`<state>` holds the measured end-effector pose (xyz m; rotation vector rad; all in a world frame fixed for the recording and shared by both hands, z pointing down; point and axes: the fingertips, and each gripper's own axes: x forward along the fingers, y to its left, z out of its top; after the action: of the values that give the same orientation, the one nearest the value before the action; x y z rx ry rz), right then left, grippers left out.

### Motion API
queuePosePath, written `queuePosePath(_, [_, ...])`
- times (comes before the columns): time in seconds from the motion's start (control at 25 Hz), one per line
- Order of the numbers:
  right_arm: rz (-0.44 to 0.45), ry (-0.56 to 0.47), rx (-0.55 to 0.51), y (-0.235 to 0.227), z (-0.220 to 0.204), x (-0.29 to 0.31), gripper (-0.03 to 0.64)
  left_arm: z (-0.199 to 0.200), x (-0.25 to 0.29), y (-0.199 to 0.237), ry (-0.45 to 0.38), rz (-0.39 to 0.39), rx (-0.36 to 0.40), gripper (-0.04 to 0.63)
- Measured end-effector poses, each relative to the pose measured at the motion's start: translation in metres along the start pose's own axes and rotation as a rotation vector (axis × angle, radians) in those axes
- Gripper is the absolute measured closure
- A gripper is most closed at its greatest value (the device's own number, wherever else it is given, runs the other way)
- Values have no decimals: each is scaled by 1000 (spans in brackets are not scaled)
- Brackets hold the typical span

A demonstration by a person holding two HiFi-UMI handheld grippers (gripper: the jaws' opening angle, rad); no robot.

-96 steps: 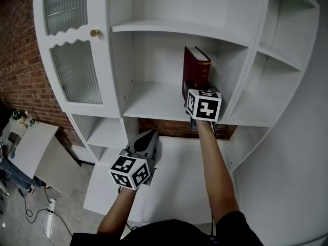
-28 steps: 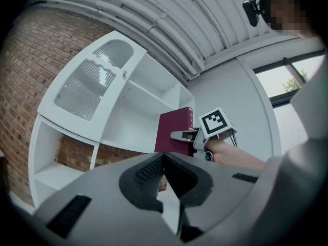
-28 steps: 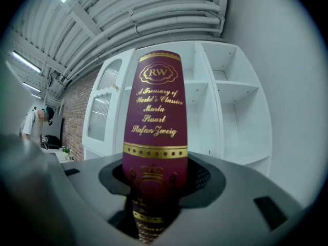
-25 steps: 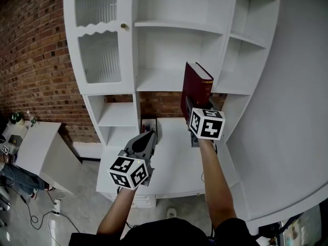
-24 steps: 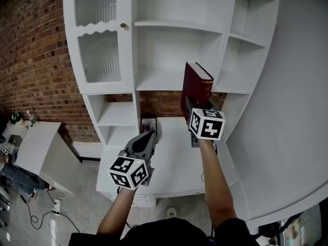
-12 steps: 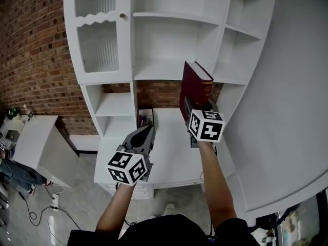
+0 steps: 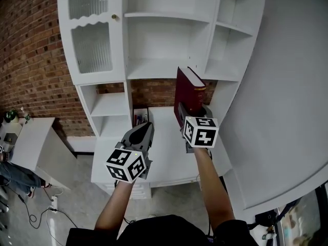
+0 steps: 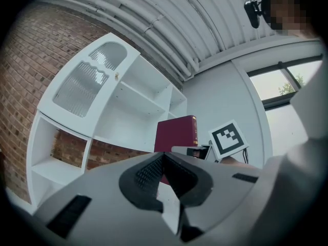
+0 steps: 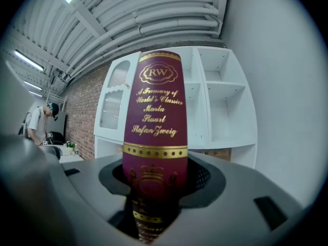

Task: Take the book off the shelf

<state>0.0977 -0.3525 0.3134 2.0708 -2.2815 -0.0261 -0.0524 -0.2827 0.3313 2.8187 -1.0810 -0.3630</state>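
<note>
A dark red book [image 7: 185,92] with gold lettering on its spine [image 9: 156,122] is held upright in the air, out in front of the white shelf unit [image 7: 165,68]. My right gripper [image 7: 191,109] is shut on the book's lower part, one pad on each cover [image 9: 154,184]. The shelf compartments behind it stand bare. My left gripper [image 7: 144,132] hangs lower and to the left, shut with nothing in it, its tips meeting [image 8: 163,156]. In the left gripper view the book [image 8: 177,132] and the right gripper's marker cube [image 8: 228,139] show beyond the jaws.
A white desk top [image 7: 164,155] lies under both grippers, in front of a brick wall [image 7: 31,60]. A glass cabinet door [image 7: 91,45] is at the upper left. A white wall [image 7: 287,96] bounds the right. A small white table [image 7: 31,147] stands lower left, a person [image 9: 38,124] beyond it.
The book has come off the middle shelf in my right gripper and moved back and down, away from the shelf unit. The left gripper has hardly moved.
</note>
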Motion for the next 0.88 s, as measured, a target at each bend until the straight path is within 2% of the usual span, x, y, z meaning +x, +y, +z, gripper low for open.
queuePosePath(0.36, [43, -29, 27, -6, -3, -39, 377, 0, 6, -30, -15, 19, -9, 580])
queuePosePath(0.88, [113, -40, 51, -19, -20, -120, 377, -20, -9, -87, -3, 96, -4, 580])
